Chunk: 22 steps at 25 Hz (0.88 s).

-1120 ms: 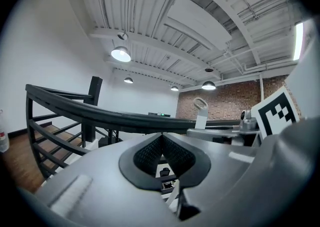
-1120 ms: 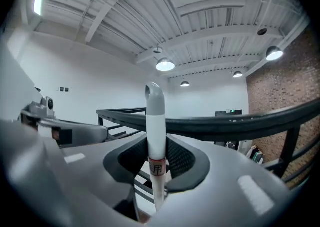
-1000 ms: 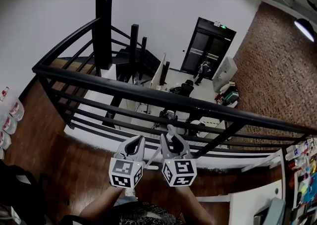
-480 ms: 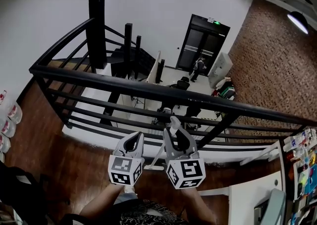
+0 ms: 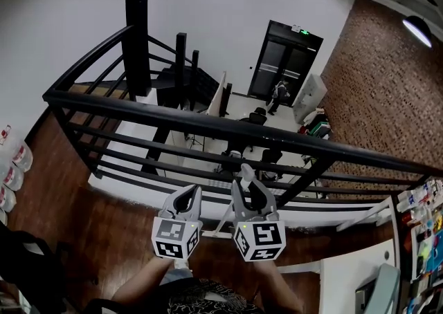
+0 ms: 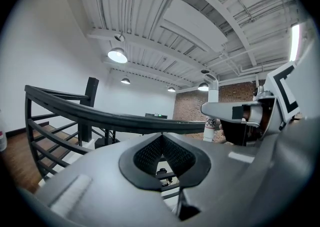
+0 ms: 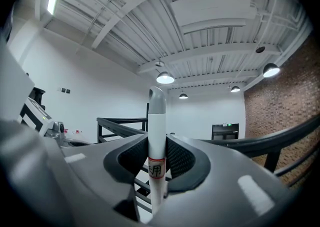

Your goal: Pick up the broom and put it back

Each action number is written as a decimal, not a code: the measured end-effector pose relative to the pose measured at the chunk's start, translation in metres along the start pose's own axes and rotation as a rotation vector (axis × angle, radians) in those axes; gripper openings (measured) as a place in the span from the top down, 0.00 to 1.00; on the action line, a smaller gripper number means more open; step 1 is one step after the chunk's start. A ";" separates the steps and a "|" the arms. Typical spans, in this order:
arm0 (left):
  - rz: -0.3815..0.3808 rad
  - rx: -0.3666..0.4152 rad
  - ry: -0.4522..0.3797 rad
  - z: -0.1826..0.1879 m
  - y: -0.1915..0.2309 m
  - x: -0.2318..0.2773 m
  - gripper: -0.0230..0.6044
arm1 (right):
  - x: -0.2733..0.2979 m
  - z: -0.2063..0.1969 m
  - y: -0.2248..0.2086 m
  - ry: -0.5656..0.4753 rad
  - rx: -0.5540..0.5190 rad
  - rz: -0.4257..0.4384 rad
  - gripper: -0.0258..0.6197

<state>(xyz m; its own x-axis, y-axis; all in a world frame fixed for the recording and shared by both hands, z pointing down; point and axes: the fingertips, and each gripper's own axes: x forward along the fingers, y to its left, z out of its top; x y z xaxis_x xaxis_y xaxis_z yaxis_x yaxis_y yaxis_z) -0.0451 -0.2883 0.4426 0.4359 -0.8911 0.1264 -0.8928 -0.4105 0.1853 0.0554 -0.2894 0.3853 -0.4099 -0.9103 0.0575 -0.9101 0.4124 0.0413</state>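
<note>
Right tool (image 5: 248,189): closed on the broom (image 7: 156,126), pads pressed to both sides of the pale handle a little below its grey cap (image 7: 156,96). Pointed level, so the handle stands upright between the jaws and the weight hangs straight down.
Left tool (image 5: 187,195): jaws together, nothing between them. Held just beside the right tool at lower centre of the head view, probably as a spare to steady the handle if needed.
Broom, location: off the floor, carried in the right tool. Handle seen in the head view as a thin pale line running down and left from the jaws. Head of the broom out of sight in every view.
Sticker (image 7: 156,170): red-edged band on the handle, level with the pads. Print too small to read.
Railing (image 5: 208,120): black, crossing the middle of the head view from left to right, just ahead of both tools.
Floor (image 5: 104,236): dark wood, lower left of the head view.
Stage (judged): pick-up done, put-back not yet done. No storage spot identifiable.
Risk (judged): a single grip near the top leaves the long handle free to swing into the railing bars.
</note>
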 end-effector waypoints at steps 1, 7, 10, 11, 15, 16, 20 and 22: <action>0.002 0.001 0.002 -0.001 0.002 0.000 0.96 | 0.003 -0.004 0.001 0.003 0.003 0.001 0.81; 0.015 0.002 0.014 -0.004 0.013 0.006 0.96 | 0.024 -0.027 0.003 0.031 0.025 0.004 0.81; 0.015 0.007 0.021 -0.004 0.020 0.011 0.96 | 0.039 -0.041 0.006 0.046 0.038 0.013 0.81; 0.014 0.011 0.023 -0.004 0.023 0.014 0.96 | 0.044 -0.046 0.007 0.049 0.043 0.018 0.81; 0.004 0.022 0.036 -0.004 0.031 0.025 0.96 | 0.066 -0.063 0.010 0.073 0.058 0.022 0.81; 0.000 0.024 0.040 -0.004 0.033 0.028 0.96 | 0.071 -0.068 0.010 0.082 0.062 0.020 0.81; -0.008 0.031 0.054 -0.005 0.046 0.041 0.96 | 0.093 -0.086 0.013 0.112 0.075 0.024 0.81; -0.014 0.035 0.061 -0.006 0.052 0.048 0.96 | 0.104 -0.096 0.015 0.124 0.078 0.033 0.81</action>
<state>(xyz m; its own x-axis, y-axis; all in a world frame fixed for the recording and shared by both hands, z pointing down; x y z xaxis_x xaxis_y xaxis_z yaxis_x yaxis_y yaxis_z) -0.0701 -0.3512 0.4641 0.4535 -0.8722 0.1830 -0.8895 -0.4303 0.1533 0.0048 -0.3743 0.4872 -0.4336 -0.8828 0.1808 -0.9001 0.4338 -0.0403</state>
